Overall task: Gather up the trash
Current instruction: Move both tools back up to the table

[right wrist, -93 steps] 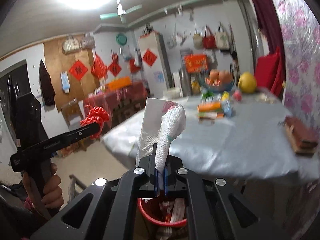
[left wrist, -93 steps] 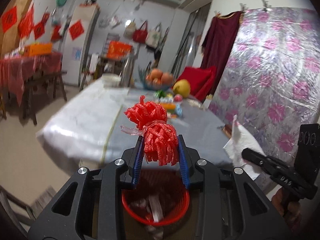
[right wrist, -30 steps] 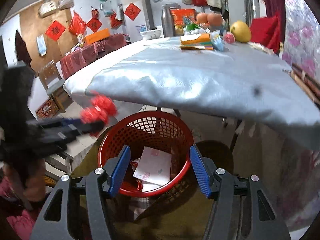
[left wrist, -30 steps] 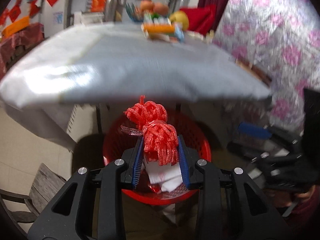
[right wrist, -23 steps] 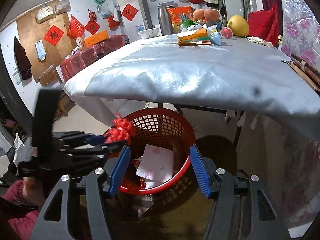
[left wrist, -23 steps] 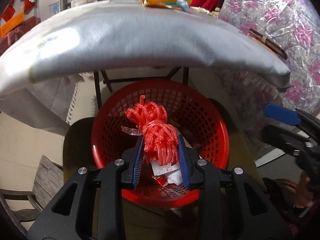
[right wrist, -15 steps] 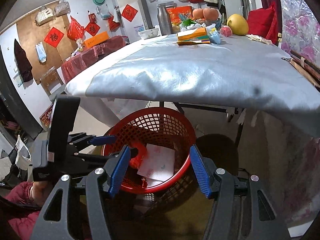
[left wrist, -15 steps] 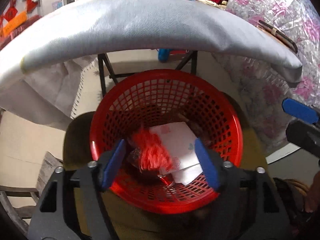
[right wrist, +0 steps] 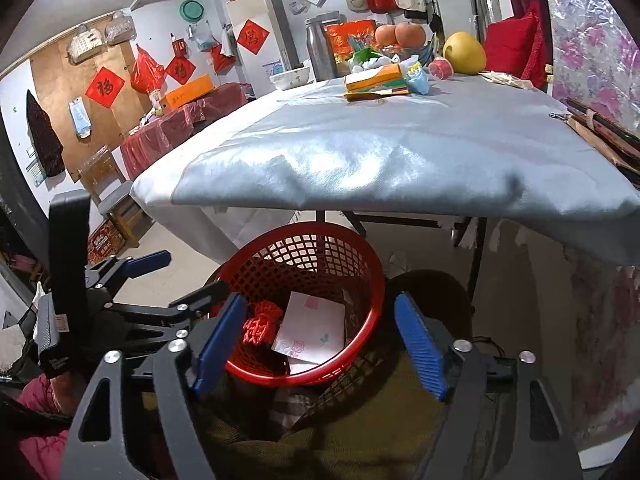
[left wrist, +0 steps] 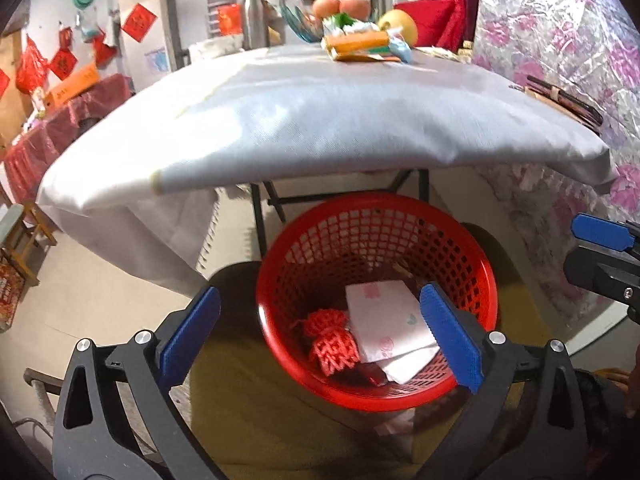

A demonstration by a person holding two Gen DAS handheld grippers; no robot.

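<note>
**me:** left gripper [left wrist: 320, 334] is opening, jaws wide apart with nothing in them. Right gripper [right wrist: 320, 346] is spreading too, also empty.

**you:** and the trash?

**me:** red foam net [left wrist: 331, 342] lies in the red basket [left wrist: 472, 252] (beside a white tissue [left wrist: 390, 326]), just under the table [left wrist: 320, 120] edge.

A desk [right wrist: 400, 152] is draped in a pale grey cloth [left wrist: 320, 128], with a yellow pomelo [right wrist: 464, 53], an orange tissue box [right wrist: 374, 78] and a steel flask [right wrist: 320, 56] set at its far end.
</note>
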